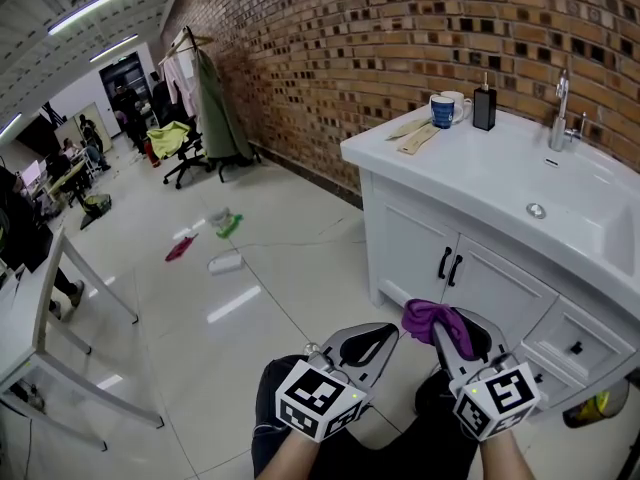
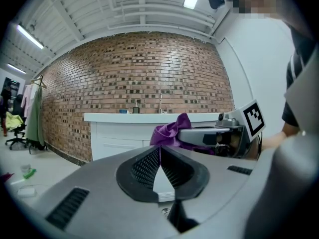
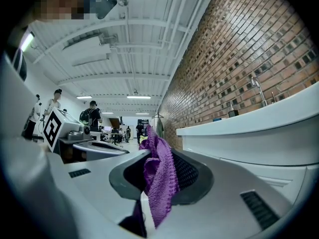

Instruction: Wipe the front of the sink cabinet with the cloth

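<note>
A purple cloth (image 1: 437, 319) is pinched in my right gripper (image 1: 452, 330), which is shut on it; the cloth bunches up between the jaws (image 3: 158, 176). My left gripper (image 1: 372, 340) sits just left of it, jaws shut together with nothing between them (image 2: 159, 157). The white sink cabinet (image 1: 450, 258) stands ahead to the right, its two doors with black handles (image 1: 449, 264) facing me. Both grippers hover a short way in front of the cabinet's front, not touching it. In the left gripper view the cloth (image 2: 171, 131) and right gripper show against the cabinet (image 2: 114, 133).
On the countertop are mugs (image 1: 447, 108), a dark soap bottle (image 1: 485, 106), a faucet (image 1: 561, 113) and the basin (image 1: 610, 218). A drawer knob (image 1: 576, 347) sits at lower right. Litter (image 1: 225, 261) lies on the tiled floor; a brick wall (image 1: 350, 58) runs behind.
</note>
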